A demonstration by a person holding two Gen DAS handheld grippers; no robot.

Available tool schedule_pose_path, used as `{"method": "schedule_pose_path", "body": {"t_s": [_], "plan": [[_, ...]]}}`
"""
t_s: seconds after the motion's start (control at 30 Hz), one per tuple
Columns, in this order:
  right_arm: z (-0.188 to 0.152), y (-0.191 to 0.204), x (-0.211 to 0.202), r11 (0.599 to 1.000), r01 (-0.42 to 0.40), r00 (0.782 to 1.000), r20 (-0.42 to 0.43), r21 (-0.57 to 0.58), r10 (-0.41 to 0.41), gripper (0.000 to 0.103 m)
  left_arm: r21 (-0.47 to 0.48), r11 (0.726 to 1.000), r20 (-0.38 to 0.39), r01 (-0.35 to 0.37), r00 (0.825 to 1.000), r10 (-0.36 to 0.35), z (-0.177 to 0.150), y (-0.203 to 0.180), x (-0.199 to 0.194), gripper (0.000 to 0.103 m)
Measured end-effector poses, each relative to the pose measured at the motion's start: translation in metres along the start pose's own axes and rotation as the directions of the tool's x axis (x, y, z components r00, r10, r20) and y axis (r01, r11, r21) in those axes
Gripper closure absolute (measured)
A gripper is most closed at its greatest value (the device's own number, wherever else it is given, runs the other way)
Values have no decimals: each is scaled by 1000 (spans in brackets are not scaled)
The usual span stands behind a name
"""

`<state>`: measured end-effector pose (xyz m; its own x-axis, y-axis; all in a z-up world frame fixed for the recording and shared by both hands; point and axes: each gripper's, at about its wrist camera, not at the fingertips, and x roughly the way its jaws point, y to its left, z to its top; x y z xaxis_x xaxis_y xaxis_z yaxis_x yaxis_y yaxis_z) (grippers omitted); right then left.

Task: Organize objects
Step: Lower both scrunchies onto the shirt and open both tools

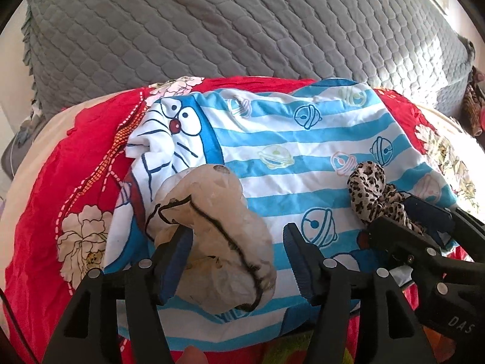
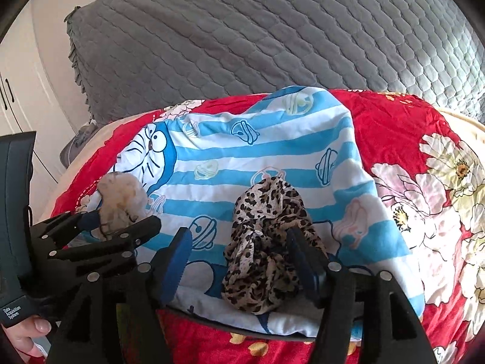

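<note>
A crumpled cream sock with black trim (image 1: pixel 212 236) lies on a blue-and-white striped cartoon cloth (image 1: pixel 291 142). My left gripper (image 1: pixel 236 254) is open, its jaws wide around the sock, the left finger touching it. A bunched leopard-print sock (image 2: pixel 266 248) lies on the same cloth (image 2: pixel 272 151) further right. My right gripper (image 2: pixel 239 257) is open around it, the right finger pressed into the fabric. The leopard sock (image 1: pixel 372 194) and right gripper (image 1: pixel 406 227) also show in the left wrist view. The cream sock (image 2: pixel 121 197) and left gripper (image 2: pixel 115 227) show in the right wrist view.
The striped cloth lies on a red floral quilt (image 2: pixel 409 139). Behind it is a grey quilted bedspread (image 1: pixel 227 24). White cupboard doors (image 2: pixel 12 100) stand at far left. A patterned item (image 1: pixel 473 103) sits at the far right edge.
</note>
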<state>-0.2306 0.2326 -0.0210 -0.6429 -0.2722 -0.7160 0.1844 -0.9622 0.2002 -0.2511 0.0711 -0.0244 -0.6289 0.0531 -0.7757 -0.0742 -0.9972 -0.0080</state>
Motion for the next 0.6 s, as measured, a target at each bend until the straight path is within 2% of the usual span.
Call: {"method": "schedule_pose_path", "body": {"t_s": [0.23,0.6], "plan": [[0,-2,-4,1000,12,1000,3,-7,-12,39,-27,997,22,68,997,-67,2,7,-13,33],[2,-5,-22,999,29,999,21,-13,-29,37,-34,996,48,83,996,-81,11,8,-32,31]]}}
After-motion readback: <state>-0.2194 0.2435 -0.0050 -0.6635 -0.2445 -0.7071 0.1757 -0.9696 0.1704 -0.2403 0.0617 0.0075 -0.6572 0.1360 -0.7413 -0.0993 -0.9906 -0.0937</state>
